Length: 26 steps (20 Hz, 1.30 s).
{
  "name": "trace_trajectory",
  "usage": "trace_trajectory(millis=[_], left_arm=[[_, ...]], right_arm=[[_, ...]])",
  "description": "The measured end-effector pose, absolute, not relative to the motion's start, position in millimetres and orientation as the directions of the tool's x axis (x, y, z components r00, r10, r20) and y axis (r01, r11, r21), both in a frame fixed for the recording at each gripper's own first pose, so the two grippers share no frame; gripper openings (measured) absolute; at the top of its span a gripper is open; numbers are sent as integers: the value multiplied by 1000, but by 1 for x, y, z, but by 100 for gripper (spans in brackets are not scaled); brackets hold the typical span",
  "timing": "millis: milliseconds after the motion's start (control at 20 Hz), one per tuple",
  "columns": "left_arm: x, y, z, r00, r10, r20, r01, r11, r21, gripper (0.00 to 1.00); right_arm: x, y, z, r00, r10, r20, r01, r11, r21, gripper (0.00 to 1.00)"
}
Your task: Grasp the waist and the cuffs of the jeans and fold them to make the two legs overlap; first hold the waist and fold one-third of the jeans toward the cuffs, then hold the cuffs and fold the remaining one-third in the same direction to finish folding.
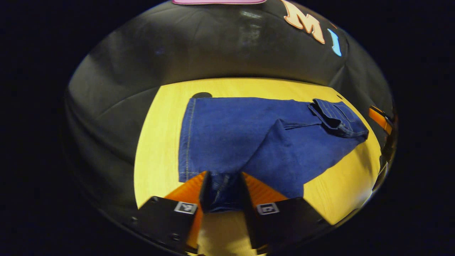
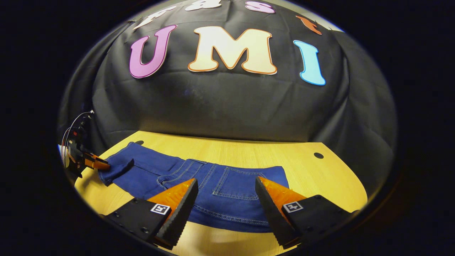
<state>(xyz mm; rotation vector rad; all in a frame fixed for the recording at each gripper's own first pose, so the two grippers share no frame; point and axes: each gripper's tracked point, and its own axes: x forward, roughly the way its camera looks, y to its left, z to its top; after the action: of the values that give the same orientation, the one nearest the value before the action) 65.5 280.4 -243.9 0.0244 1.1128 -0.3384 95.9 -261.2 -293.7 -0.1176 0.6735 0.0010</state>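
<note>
While dark blue denim jeans (image 1: 249, 138) lie flat on yellow wooden table (image 1: 160, 142), left gripper (image 1: 223, 192) pinches cuff fabric between narrow fingers. Right gripper (image 2: 224, 199) spread wide above waist part (image 2: 227, 199), touching nothing.

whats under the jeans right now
The jeans lie on a yellow wooden table. The left gripper pinches the cuff end. Anything beneath the denim is covered.
</note>
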Motion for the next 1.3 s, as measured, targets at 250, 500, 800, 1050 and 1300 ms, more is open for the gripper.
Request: trace_trajectory(millis=[250, 500, 800, 1050, 1300], left_arm=[[67, 280, -238, 454, -217, -864, 177, 973, -151, 0], [70, 284, -231, 447, -209, -870, 246, 963, -105, 0], [103, 307, -230, 479, -129, -868, 310, 950, 29, 44], [99, 313, -245, 402, -156, -902, 271, 961, -45, 96], [102, 286, -249, 405, -240, -882, 307, 945, -115, 81]], right_arm=[[93, -273, -285, 790, -47, -611, -8, 996, -88, 99], [84, -293, -279, 791, -67, -608, 9, 995, -98, 99], [61, -305, -304, 742, -92, -664, 97, 995, -30, 100], [63, -311, -308, 733, -102, -672, 117, 993, -23, 96], [62, -316, -304, 733, -114, -671, 130, 991, -28, 98]])
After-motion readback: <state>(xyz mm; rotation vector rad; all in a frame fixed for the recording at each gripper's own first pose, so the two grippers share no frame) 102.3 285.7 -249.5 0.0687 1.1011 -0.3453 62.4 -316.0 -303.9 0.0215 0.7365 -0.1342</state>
